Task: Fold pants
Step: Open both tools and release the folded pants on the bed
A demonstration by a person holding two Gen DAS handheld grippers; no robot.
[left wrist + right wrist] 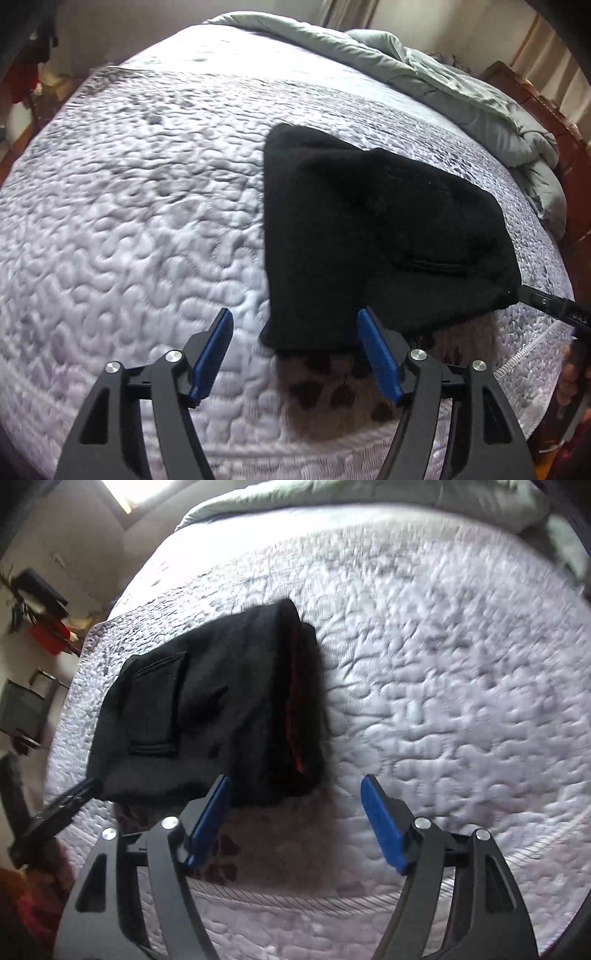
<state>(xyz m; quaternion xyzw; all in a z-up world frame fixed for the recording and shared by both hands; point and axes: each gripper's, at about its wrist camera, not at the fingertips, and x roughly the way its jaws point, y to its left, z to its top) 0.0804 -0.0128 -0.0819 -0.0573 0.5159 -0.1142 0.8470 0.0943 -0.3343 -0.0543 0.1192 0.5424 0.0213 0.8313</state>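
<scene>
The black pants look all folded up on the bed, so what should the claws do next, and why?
Probably lift both claws away. The pants lie as a compact folded bundle on the quilt, and the left claw and right claw both stand open with nothing pinched. If the bundle's red-lined edge looks untidy, a gentle press could flatten it first.

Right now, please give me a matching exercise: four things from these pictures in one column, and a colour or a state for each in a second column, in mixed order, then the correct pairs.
Things:
1. pants
2. quilted bed cover
3. duvet
4. left hand-held gripper

Colour or state:
A. grey-green, bunched at the far edge of the bed
B. open, nothing between its blue pads
C. black, folded into a compact bundle
D. pale, spread under the bundle

Pairs: 1-C, 2-D, 3-A, 4-B
</scene>
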